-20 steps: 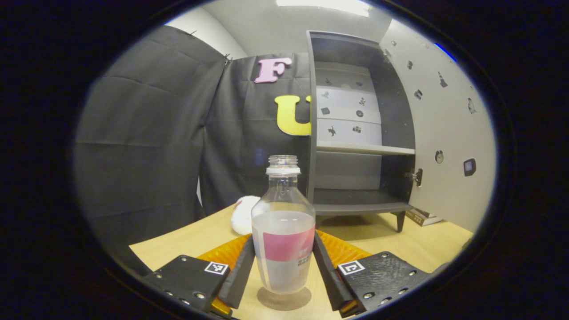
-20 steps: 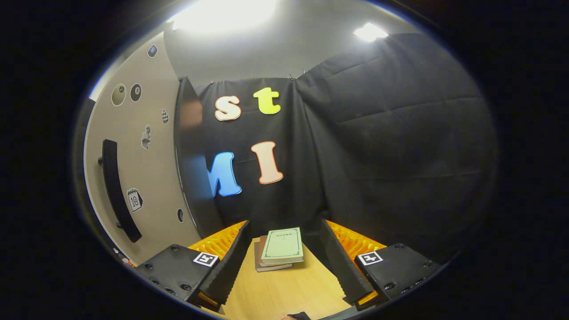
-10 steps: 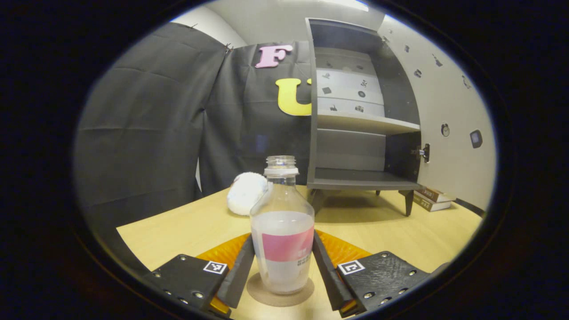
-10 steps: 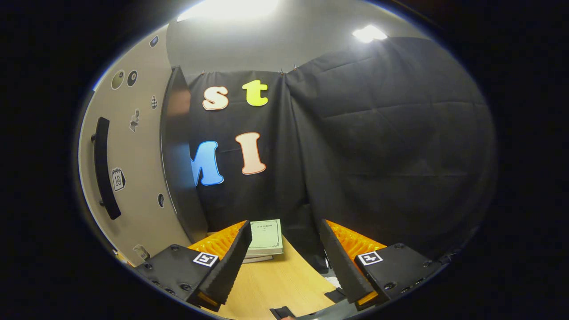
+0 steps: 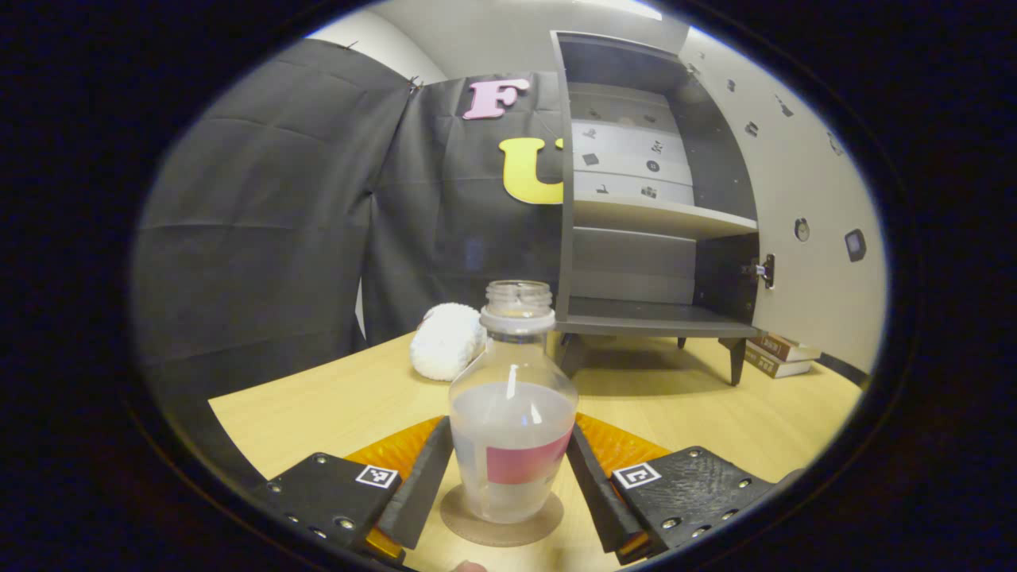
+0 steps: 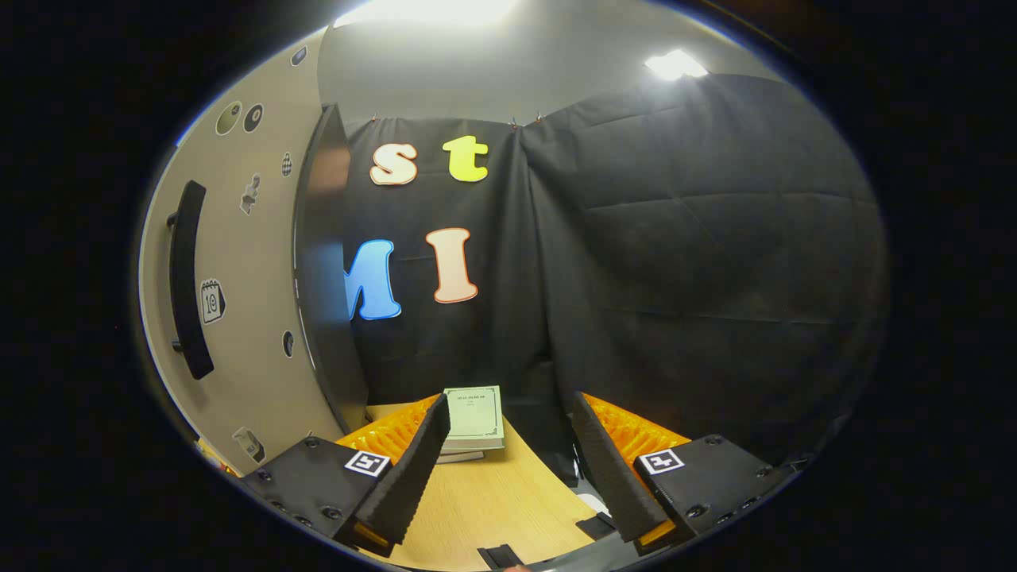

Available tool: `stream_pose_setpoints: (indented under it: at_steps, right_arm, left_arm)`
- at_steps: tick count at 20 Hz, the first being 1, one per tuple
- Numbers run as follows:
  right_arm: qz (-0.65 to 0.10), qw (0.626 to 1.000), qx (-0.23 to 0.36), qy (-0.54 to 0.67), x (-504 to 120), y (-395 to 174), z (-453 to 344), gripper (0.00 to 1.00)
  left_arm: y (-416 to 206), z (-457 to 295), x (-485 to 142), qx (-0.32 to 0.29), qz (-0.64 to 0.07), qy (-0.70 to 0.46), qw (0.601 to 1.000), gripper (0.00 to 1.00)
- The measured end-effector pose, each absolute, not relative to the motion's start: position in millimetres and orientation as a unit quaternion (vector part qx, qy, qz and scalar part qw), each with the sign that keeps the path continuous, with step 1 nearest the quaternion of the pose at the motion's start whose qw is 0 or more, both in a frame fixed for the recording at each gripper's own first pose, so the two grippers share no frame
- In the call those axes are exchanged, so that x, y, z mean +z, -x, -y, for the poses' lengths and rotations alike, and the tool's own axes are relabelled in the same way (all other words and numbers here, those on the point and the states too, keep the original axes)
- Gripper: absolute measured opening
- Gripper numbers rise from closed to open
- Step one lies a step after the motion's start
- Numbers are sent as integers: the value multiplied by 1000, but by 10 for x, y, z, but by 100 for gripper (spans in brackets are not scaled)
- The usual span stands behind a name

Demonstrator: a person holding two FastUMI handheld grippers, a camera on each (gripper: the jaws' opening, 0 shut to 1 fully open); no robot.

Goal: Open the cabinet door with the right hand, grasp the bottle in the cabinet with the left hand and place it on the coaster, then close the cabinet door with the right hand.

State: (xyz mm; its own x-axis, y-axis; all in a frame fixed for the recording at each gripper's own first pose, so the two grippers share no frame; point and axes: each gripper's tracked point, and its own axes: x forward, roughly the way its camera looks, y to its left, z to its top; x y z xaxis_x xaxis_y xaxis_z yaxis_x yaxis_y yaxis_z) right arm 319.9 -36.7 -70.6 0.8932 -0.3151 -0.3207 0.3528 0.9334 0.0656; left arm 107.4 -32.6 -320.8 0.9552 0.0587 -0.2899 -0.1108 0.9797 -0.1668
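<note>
The left gripper [image 5: 508, 485] flanks the bottle [image 5: 512, 429] low on its label, contact unclear, as it stands on the coaster [image 5: 500, 520]; uncapped, half full, smooth plastic, it likely slips or spills if tilted.

coaster [image 5: 502, 520] partly under bottle [image 5: 512, 413], stickers too small

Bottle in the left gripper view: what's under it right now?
The bottle stands on the round coaster, which lies on the table. The coaster's middle is hidden by the bottle's base.
</note>
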Motion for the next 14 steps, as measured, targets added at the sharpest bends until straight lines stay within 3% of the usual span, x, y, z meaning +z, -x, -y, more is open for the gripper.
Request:
stream_pose_setpoints:
  at_steps: [6, 8, 10, 11, 12, 14]
  right_arm:
    - [-137, 979, -142, -45, -585, -3283, 234, 98]
    - [-133, 983, -117, -54, -548, -3318, 144, 93]
    - [-126, 986, -95, -51, -489, -3380, 84, 98]
    - [-121, 988, -83, -49, -450, -3411, 55, 93]
    - [-115, 990, -70, -48, -395, -3441, 13, 100]
    - [-103, 992, -43, -55, -303, -3509, -87, 98]
  left_arm:
    - [-1136, 247, -2533, 42, -108, 74, 990, 82]
    - [-1147, 203, -2272, 44, -100, 73, 991, 80]
    - [-1107, 112, -1960, 53, -91, 69, 992, 80]
    - [-1074, 92, -1796, 56, -85, 67, 993, 80]
    - [-1045, 70, -1610, 59, -78, 63, 993, 82]
    - [-988, 42, -1273, 64, -69, 49, 994, 80]
